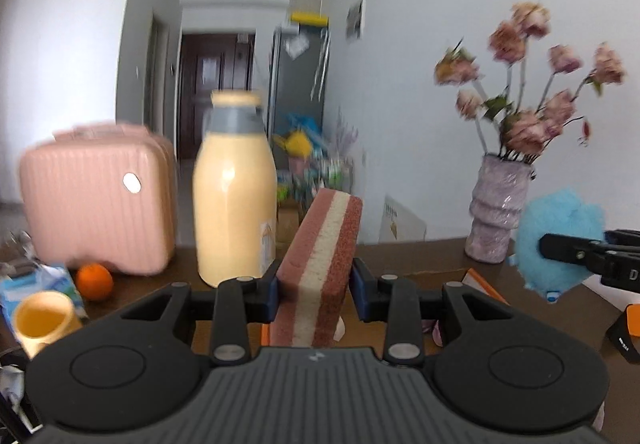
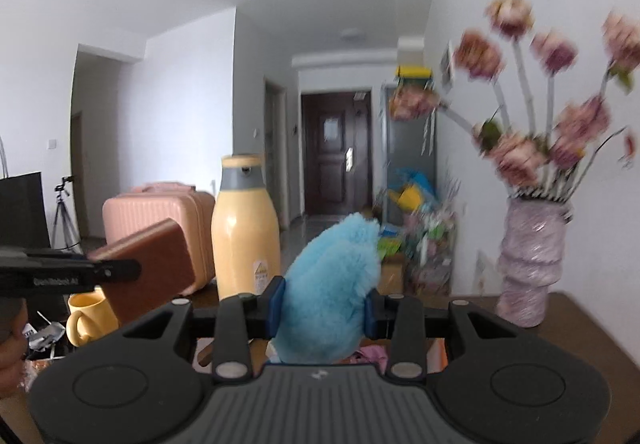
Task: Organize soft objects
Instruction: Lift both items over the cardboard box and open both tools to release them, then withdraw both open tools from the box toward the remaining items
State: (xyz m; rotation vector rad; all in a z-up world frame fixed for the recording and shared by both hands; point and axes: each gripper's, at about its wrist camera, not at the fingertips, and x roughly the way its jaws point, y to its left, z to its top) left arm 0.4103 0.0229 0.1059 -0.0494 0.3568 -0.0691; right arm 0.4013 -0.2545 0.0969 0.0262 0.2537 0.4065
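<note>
My left gripper (image 1: 316, 290) is shut on a red-and-cream layered sponge (image 1: 320, 264) and holds it upright above the brown table (image 1: 420, 264). The sponge also shows at the left of the right wrist view (image 2: 152, 264), with the left gripper (image 2: 120, 270) clamped on it. My right gripper (image 2: 324, 308) is shut on a fluffy light-blue plush toy (image 2: 332, 284), held above the table. The plush also shows at the right of the left wrist view (image 1: 556, 240), with the right gripper (image 1: 548, 244) on it.
On the table stand a tall yellow bottle (image 1: 234, 199), a pink mini suitcase (image 1: 96, 199), an orange (image 1: 94, 281), a yellow mug (image 1: 42, 320) and a lilac vase of pink flowers (image 1: 496, 211). An orange box (image 1: 480, 280) and small pink cloth (image 2: 372, 356) lie below the grippers.
</note>
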